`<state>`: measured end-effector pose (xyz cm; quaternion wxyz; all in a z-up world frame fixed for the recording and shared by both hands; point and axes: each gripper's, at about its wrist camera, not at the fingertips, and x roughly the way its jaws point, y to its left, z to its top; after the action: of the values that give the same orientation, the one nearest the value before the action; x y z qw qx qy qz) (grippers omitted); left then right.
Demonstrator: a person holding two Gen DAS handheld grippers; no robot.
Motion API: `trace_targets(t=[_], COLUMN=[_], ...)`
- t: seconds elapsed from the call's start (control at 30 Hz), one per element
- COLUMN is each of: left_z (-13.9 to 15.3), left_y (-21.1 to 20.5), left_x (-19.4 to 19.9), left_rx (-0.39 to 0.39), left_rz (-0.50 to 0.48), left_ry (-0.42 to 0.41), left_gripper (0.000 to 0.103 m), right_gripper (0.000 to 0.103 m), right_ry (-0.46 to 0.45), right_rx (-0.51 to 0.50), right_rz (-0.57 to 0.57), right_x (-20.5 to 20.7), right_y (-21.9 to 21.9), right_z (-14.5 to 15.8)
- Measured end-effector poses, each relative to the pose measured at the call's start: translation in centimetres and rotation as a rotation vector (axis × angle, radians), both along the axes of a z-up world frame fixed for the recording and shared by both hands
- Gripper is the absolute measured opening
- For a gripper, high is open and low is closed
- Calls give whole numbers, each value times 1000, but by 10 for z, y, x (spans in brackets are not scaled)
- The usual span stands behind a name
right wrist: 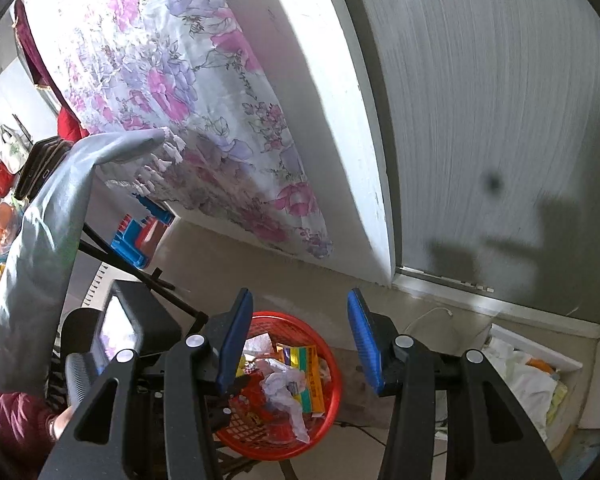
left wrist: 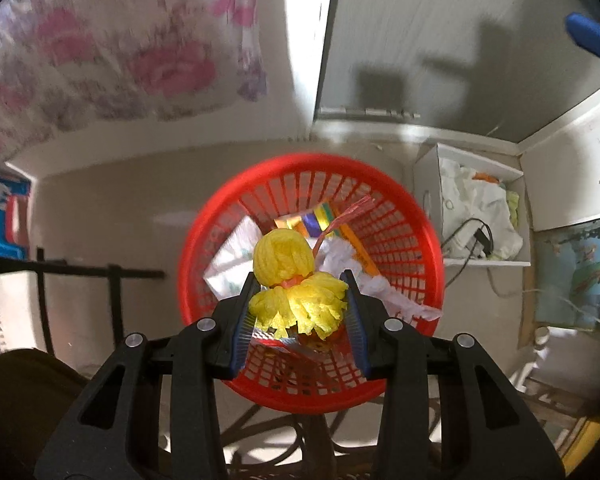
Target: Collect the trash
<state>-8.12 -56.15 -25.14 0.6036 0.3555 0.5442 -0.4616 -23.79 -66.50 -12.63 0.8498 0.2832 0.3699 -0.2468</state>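
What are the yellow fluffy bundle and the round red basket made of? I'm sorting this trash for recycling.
Yellow fluffy bundle: seemingly soft foam netting or crepe-like paper, matte, frilly shredded edges, cinched by a band. Round red basket: moulded plastic, slightly glossy, with slotted lattice walls.

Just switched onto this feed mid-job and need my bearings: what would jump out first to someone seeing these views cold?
The red basket on the floor, already holding wrappers and crumpled paper, fills the middle of the left wrist view. Right above it the left gripper pinches a bright yellow pompom-like bundle. In the right wrist view the right gripper stands open and empty over the same basket, beside a floral bedsheet.
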Motion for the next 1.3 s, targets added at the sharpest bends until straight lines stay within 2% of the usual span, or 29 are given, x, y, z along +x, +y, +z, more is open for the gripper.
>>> trace_targets(t=[0.27, 0.33, 0.37, 0.4, 0.53, 0.67, 0.87, 1.07, 1.3], left_z=[-28, -33, -35, -35, -28, -9, 43, 97, 141], left_y=[-2, -2, -2, 0, 2, 4, 9, 17, 36], left_x=[0, 0, 1, 3, 7, 4, 3, 3, -7], left_rx=[59, 72, 76, 73, 48, 15, -86, -193, -281], left_rz=[-32, -34, -30, -21, 2, -9, 10, 41, 51], left_ry=[67, 72, 72, 73, 85, 38, -61, -121, -171], left_gripper=[43, 56, 70, 75, 81, 81, 81, 84, 89], right_gripper=[49, 49, 49, 49, 49, 49, 49, 49, 49], right_ry=[-9, -8, -7, -6, -7, -10, -27, -31, 9], right_rx=[14, 22, 26, 28, 34, 24, -26, -92, -166], right_rz=[2, 5, 8, 10, 18, 29, 50, 76, 99], right_x=[1, 2, 2, 4, 6, 9, 12, 11, 7], right_y=[0, 0, 0, 1, 3, 7, 15, 27, 42], right_z=[-2, -4, -5, -5, -4, 3, 29, 61, 92])
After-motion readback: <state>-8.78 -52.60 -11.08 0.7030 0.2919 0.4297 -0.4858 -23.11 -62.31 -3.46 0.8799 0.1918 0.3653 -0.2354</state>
